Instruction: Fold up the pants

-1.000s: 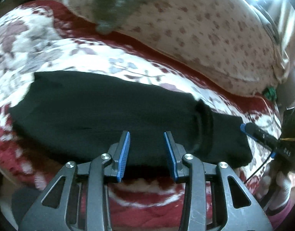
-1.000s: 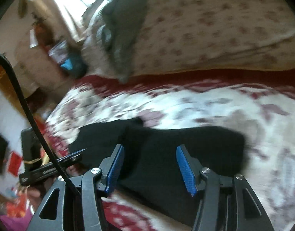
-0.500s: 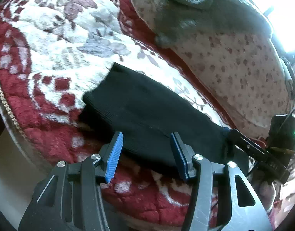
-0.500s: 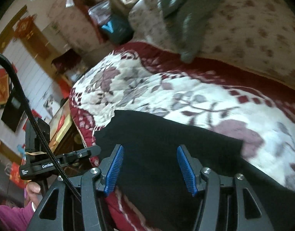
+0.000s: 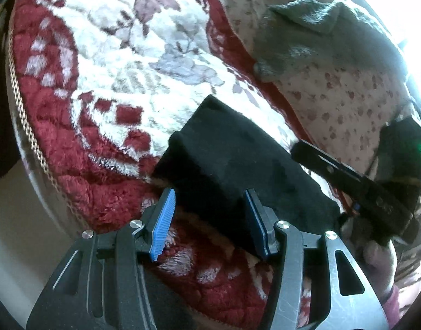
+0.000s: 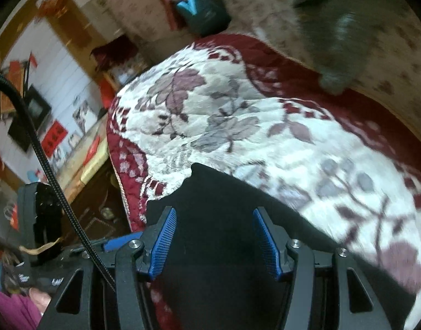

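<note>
Folded black pants [image 5: 238,165] lie in a long strip on a red and white floral blanket [image 5: 128,68]. My left gripper [image 5: 209,200] is open, its blue pads straddling the near edge of the pants' end without pressing on it. One finger [image 5: 320,162] of the right gripper reaches over the pants from the right. In the right wrist view the pants [image 6: 224,192] run under my open right gripper [image 6: 214,214], with nothing gripped. A blue pad [image 6: 119,242] of the left gripper shows at the lower left there.
A grey garment [image 5: 320,35] lies on a pale spotted quilt [image 5: 348,96] behind the blanket. The bed's corded edge [image 5: 26,126] drops off at the left. A teal bag [image 6: 202,8] and room furniture lie beyond. A person's hand [image 5: 375,253] holds the right gripper.
Both views have swung along the pants toward their left end by the bed edge. The left jaws stand wider than a second ago. The right jaws look unchanged.
</note>
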The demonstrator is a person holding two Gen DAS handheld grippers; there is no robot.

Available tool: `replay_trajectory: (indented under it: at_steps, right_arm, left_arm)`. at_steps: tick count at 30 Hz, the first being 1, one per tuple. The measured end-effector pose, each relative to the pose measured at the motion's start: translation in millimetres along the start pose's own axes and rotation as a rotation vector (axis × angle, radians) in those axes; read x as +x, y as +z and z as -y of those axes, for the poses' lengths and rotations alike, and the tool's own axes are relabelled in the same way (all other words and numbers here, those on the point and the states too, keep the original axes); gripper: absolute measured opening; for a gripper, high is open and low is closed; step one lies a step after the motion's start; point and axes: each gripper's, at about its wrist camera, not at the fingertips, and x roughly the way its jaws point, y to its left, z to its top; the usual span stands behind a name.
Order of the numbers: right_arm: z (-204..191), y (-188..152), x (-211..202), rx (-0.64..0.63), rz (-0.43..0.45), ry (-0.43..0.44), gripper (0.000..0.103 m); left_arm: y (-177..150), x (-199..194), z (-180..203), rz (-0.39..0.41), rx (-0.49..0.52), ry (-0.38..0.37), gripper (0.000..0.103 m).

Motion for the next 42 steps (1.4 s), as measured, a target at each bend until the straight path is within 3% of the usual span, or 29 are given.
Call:
replay_trajectory:
  at_steps: [8,13,20,22,24,25,26,28,32,42]
  right_arm:
    - [-12,32,53,-0.163,-0.118,-0.038,0.056]
    - [-17,42,75,-0.239,-0.171,-0.062,0.056]
    - [-26,46,107,-0.314,-0.246,-0.047,0.056]
    - [-30,43,112,-0.359,-0.245,-0.07,0.048]
    - [-32,39,117,-0.39,-0.242,-0.079,0.04]
    - [-33,37,116,-0.4,-0.235,-0.081,0.039]
    - [-33,36,114,-0.399,-0.223,-0.081,0.032]
    - [-33,36,105,-0.389,-0.195,-0.077,0.022]
    - [-35,36,78,-0.359,-0.109,-0.05,0.014]
    - [-44,28,20,-0.29,0.04,-0.025,0.013]
  left_arm:
    - [-5,11,-11,0.003,-0.111,-0.008,0.058]
    - [-2,17,-10,0.01,-0.138,-0.023,0.068]
    - [0,22,-5,0.023,-0.142,0.001,0.07]
    - [0,22,-6,0.035,-0.151,-0.006,0.07]
    - [0,22,-6,0.05,-0.15,-0.011,0.062]
    - [0,23,-5,0.058,-0.132,-0.009,0.039]
    - [1,25,-5,0.044,-0.122,-0.03,0.031]
    - [1,23,-5,0.052,-0.12,-0.038,0.024]
    - [0,15,4,0.088,-0.071,-0.027,0.017]
    - [-1,-16,30,0.155,0.021,-0.021,0.015]
